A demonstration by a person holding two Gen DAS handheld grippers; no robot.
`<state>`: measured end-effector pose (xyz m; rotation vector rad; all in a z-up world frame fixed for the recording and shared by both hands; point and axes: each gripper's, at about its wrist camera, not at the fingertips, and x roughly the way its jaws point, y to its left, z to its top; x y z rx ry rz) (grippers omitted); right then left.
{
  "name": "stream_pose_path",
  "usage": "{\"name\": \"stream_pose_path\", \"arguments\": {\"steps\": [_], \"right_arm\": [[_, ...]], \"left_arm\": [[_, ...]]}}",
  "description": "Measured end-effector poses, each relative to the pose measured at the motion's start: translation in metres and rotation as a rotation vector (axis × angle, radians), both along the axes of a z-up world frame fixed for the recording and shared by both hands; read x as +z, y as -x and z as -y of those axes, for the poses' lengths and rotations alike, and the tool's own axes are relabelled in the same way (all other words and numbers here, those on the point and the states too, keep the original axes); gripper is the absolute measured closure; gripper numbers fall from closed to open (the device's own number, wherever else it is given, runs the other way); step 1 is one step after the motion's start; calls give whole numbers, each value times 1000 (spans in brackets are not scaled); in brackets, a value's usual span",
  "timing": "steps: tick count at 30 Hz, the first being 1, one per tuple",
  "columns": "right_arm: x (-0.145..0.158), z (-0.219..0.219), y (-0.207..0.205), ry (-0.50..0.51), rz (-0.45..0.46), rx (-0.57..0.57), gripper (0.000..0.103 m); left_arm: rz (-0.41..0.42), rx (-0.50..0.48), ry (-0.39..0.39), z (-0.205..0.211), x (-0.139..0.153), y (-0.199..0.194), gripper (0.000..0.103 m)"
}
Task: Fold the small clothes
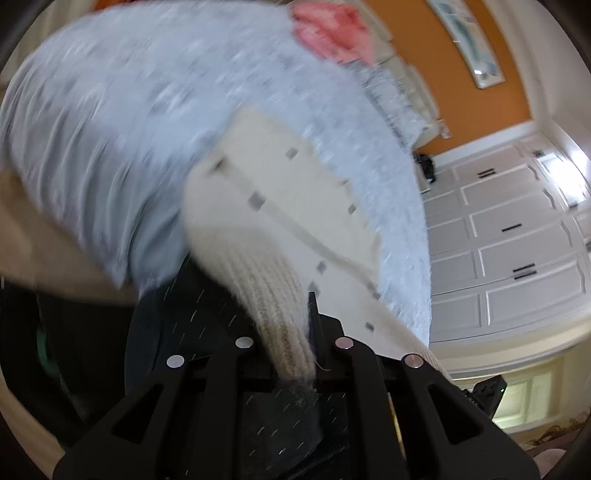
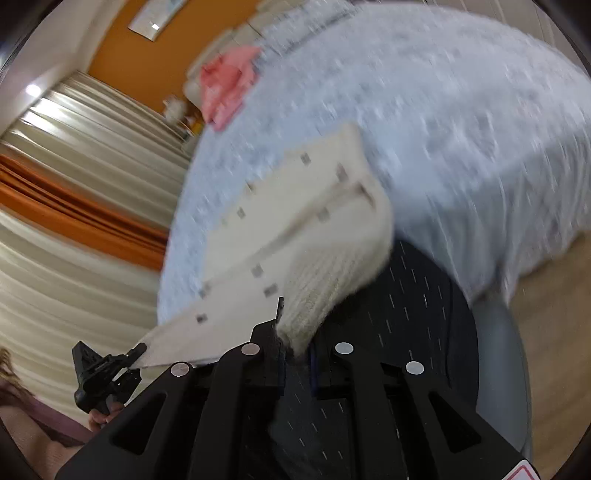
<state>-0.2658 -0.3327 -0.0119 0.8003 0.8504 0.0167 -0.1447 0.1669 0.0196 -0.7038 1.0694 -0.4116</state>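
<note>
Presently both grippers pinch one cream knit garment [image 1: 280, 206] by its ribbed edge, holding it above the near end of a bed with a pale blue cover [image 1: 110, 110]. Left gripper [image 1: 312, 354]: jaws pressed together on a bunch of rib. Right gripper [image 2: 295, 345]: likewise clamped on the rib at the opposite corner. Garment hangs stretched between them, small grey squares dotted over its flat panel; far part trails toward the cover, contact unclear through blur. Pink cloth [image 1: 328, 31] lies crumpled at the far end of the bed, well apart. Judgement: to do this well, keep both pinches firm and level so the edge stays taut, carry it over evenly, and lay edge onto edge before letting go; uneven hands would skew the fold.
</note>
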Motion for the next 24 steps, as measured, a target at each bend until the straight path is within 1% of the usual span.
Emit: {"name": "stream_pose_path", "arguments": {"steps": [2, 3, 5, 7, 8, 10, 11, 12, 13, 14, 16, 17, 18, 19, 20, 21, 22, 23, 24], "right_arm": [[12, 16, -23, -7, 67, -14, 95], [18, 28, -44, -9, 113, -24, 95], [22, 41, -79, 13, 162, -33, 95], [15, 53, -130, 38, 171, -41, 95], [11, 56, -147, 42, 166, -42, 95], [-5, 64, -200, 46, 131, -43, 95], [-14, 67, -222, 42, 111, -40, 95], [-18, 70, -237, 47, 96, -46, 95], [-29, 74, -263, 51, 71, -51, 95], [-36, 75, -276, 49, 53, -48, 95], [-59, 84, -311, 47, -8, -78, 95], [-70, 88, -325, 33, -33, -87, 94], [-85, 92, -341, 25, -72, -99, 92], [-96, 95, -350, 20, -99, -106, 89], [-107, 98, -358, 19, -123, -118, 89], [-111, 100, -362, 34, -131, -144, 87], [-111, 101, -362, 41, -122, -163, 82], [-109, 103, -360, 47, -98, -185, 77], [-103, 105, -355, 67, -66, -212, 60]], "left_arm": [[60, -4, 37, 6, 16, -24, 93], [102, -4, 48, 10, 23, -47, 93], [143, -6, 44, 21, 28, -85, 93], [168, -15, 14, 38, 25, -126, 93], [183, -11, -23, 49, 22, -151, 93], [178, -13, -55, 64, 14, -185, 93], [156, 2, -74, 73, 5, -210, 93], [135, 0, -71, 79, -2, -226, 93], [120, 5, -78, 85, -9, -242, 93], [93, 19, -116, 93, -20, -264, 92], [66, 13, -153, 103, -36, -290, 92], [41, 12, -188, 110, -47, -304, 91], [2, 8, -231, 119, -63, -321, 87], [-20, 7, -250, 121, -73, -331, 85], [-55, 15, -295, 125, -87, -343, 84], [-74, 23, -339, 127, -97, -351, 79], [-76, 43, -385, 127, -102, -356, 67], [-53, 71, -428, 125, -102, -358, 59], [-32, 83, -440, 123, -99, -358, 44]]}}
